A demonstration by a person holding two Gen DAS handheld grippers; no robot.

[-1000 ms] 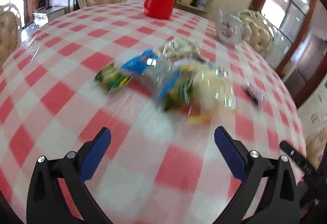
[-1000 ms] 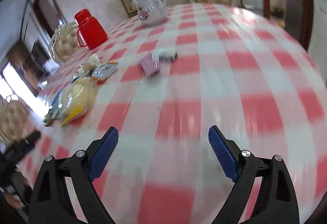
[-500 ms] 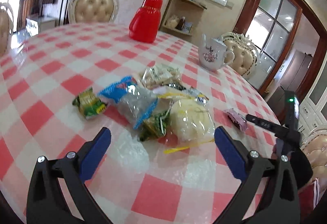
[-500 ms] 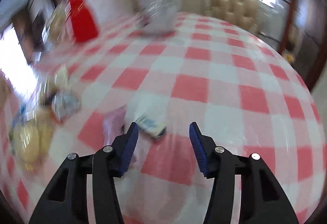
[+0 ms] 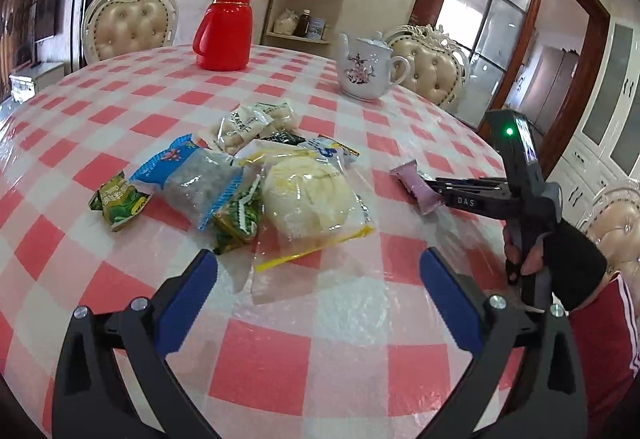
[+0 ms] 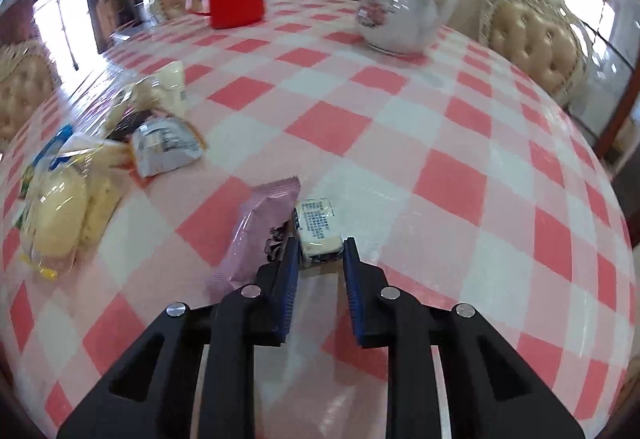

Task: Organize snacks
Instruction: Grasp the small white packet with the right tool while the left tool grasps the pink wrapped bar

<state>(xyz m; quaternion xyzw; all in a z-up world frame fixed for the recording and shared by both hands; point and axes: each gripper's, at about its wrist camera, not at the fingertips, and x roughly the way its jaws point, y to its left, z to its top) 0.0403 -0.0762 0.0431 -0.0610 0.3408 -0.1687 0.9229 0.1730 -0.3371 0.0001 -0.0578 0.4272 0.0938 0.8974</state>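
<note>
1. the right claw is closing in on a small cream-coloured wrapped snack bar with printed text, which is lying on the red-and-white checked surface just at 3 o'clock of a pink foil snack packet.
2. its jaws have just been closing, and the pads are now pressing on the near end of the small bar, so it is gripping that bar; the left pad is also lying against the pink packet's edge.
3. to do this well, it is probably worth lifting straight up so the pink packet is not dragging along.
4. the left claw is standing wide apart and empty, hovering at 6 o'clock of the heap of snack bags, touching nothing.
</note>
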